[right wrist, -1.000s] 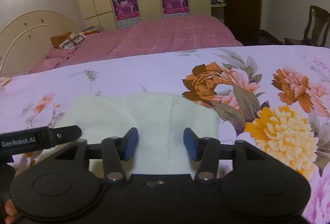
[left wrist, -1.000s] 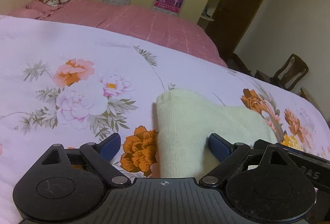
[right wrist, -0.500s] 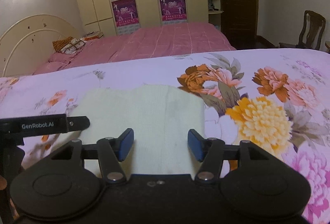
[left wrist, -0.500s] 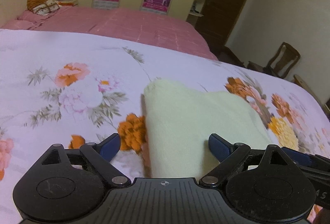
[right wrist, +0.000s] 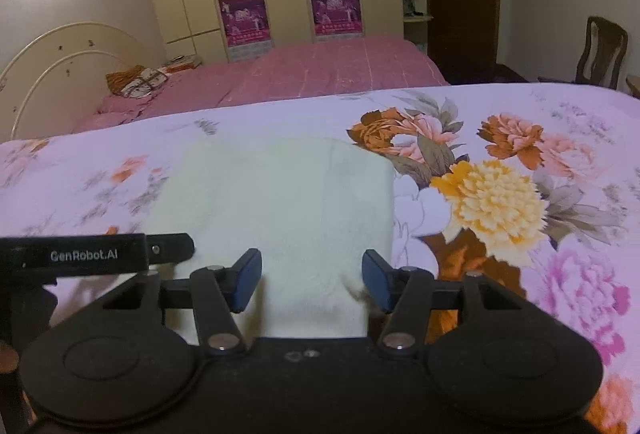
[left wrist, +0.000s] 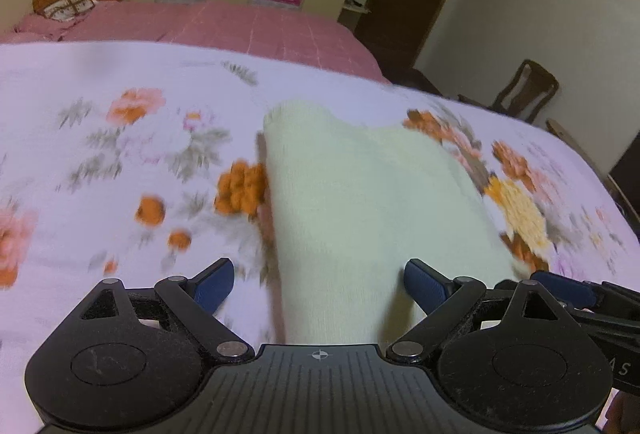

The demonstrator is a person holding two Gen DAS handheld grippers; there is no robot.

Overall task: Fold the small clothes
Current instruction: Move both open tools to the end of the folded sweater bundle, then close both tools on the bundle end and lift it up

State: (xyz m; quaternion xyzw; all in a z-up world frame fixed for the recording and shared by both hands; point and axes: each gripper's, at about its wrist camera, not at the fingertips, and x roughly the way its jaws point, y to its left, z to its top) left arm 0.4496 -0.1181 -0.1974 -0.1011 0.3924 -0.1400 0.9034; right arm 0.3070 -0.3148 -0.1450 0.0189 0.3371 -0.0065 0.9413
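- The pale cloth (left wrist: 372,202) lies folded flat on the floral sheet (left wrist: 100,162), ahead of both grippers.
- Left gripper (left wrist: 316,284): jaws wide apart and empty, as before; the cloth now reaches farther ahead of it, so it has drawn back, and the sheet is blurred.
- Right gripper (right wrist: 312,280): jaws spread, empty, wider than a second ago; it too has backed off, with more cloth (right wrist: 280,202) showing.

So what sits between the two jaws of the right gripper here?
Only the pale yellow knit garment, lying flat on the floral sheet; the right gripper is open over its near edge, as the right wrist view shows.
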